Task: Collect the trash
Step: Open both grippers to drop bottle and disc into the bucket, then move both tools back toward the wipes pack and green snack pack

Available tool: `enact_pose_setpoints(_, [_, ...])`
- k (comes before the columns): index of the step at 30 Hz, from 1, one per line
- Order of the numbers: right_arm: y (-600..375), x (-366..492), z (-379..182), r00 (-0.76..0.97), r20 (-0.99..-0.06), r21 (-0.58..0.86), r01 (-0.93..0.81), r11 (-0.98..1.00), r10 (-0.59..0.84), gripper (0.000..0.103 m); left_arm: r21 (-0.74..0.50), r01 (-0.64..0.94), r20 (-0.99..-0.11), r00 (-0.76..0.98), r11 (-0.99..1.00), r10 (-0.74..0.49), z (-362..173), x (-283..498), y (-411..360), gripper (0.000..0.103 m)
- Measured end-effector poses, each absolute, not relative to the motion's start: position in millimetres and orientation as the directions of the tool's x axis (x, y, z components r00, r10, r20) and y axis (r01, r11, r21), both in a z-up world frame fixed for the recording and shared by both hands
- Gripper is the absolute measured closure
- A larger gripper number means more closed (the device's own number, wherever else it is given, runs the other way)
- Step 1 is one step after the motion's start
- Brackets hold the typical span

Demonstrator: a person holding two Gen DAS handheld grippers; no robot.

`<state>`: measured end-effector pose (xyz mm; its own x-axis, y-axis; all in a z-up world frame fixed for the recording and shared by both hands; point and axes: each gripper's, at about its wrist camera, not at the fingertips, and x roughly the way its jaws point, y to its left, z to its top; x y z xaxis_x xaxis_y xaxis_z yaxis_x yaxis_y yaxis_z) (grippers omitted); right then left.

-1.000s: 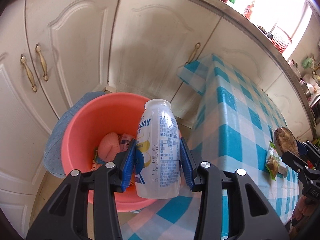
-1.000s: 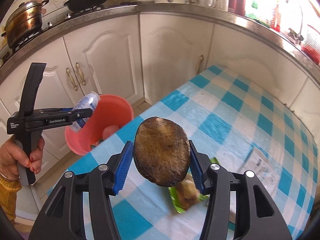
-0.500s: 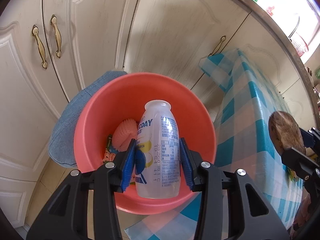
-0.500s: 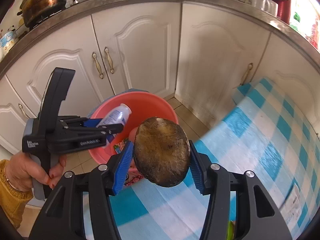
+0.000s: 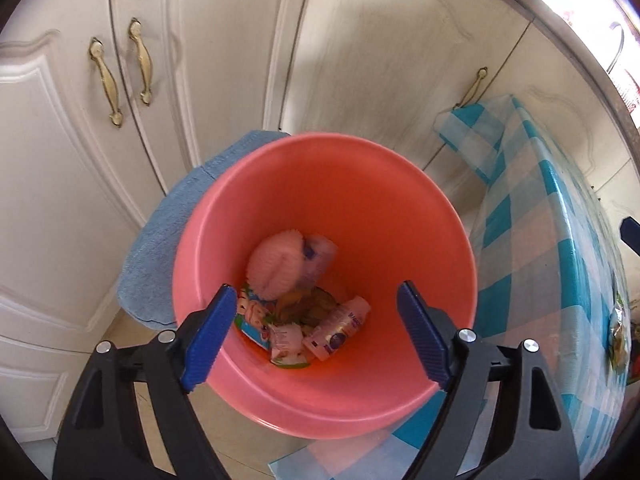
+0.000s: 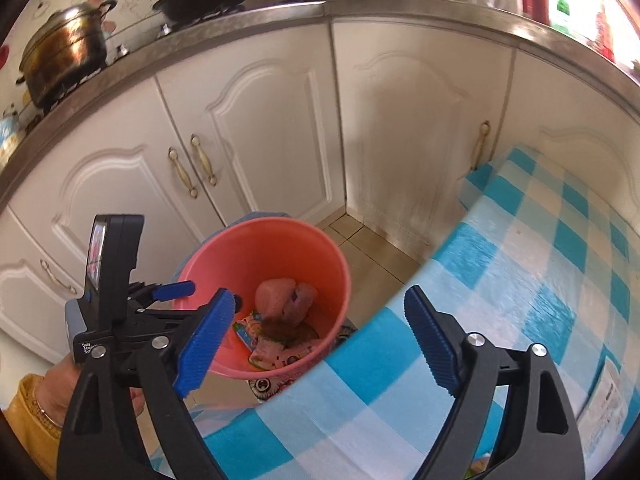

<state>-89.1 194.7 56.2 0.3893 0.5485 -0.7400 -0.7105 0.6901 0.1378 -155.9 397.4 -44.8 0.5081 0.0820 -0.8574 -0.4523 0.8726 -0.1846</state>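
Observation:
A coral-red plastic bucket [image 5: 360,184] stands on the floor beside the table; it also shows in the right wrist view [image 6: 320,248]. Inside lie a pink fluffy ball [image 5: 276,264], snack wrappers [image 5: 256,320] and the white drink bottle [image 5: 338,330]. A brown round piece [image 6: 282,328] lies in the bucket. My left gripper [image 5: 316,334] is open and empty just above the bucket. My right gripper [image 6: 318,340] is open and empty above the table edge, next to the bucket. The left gripper also shows in the right wrist view [image 6: 172,296].
White cabinet doors [image 5: 240,60] with brass handles stand close behind the bucket. A blue mat [image 5: 160,248] lies under it. The table with the blue checked cloth [image 6: 540,272] is on the right, with a green wrapper [image 5: 618,328] and a paper [image 6: 608,396] on it.
My left gripper opened and the white bottle dropped into the bucket. My right gripper opened and the brown round piece fell into the bucket. Both moved closer to the bucket.

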Motion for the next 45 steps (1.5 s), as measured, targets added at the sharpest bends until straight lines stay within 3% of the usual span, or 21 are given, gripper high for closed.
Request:
enact_pose_setpoints(9, [121, -87, 76, 0.512, -0.678, 0.177, -0.582, 0.794, 0.526, 0.014, -0.077, -0.479, -0.821, 0.528, 0.875, 0.217, -8, -169, 385, 0.013])
enact_pose_setpoints(17, [49, -87, 81, 0.594, -0.639, 0.245, -0.446, 0.861, 0.49, 0.012, -0.078, -0.418, -0.78, 0.591, 0.905, 0.206, 25, -171, 348, 0.013])
enact_pose_setpoints(34, [-104, -77, 59, 0.671, -0.585, 0.47, -0.178, 0.865, 0.456, 0.012, -0.111, -0.102, -0.755, 0.656, 0.989, -0.017, 57, -157, 210, 0.013])
enact_pose_setpoints(45, [-174, -66, 36, 0.648, -0.565, 0.598, -0.104, 0.794, 0.511, 0.012, -0.166, 0.214, -0.766, 0.587, 0.963, -0.263, 62, -139, 88, 0.013])
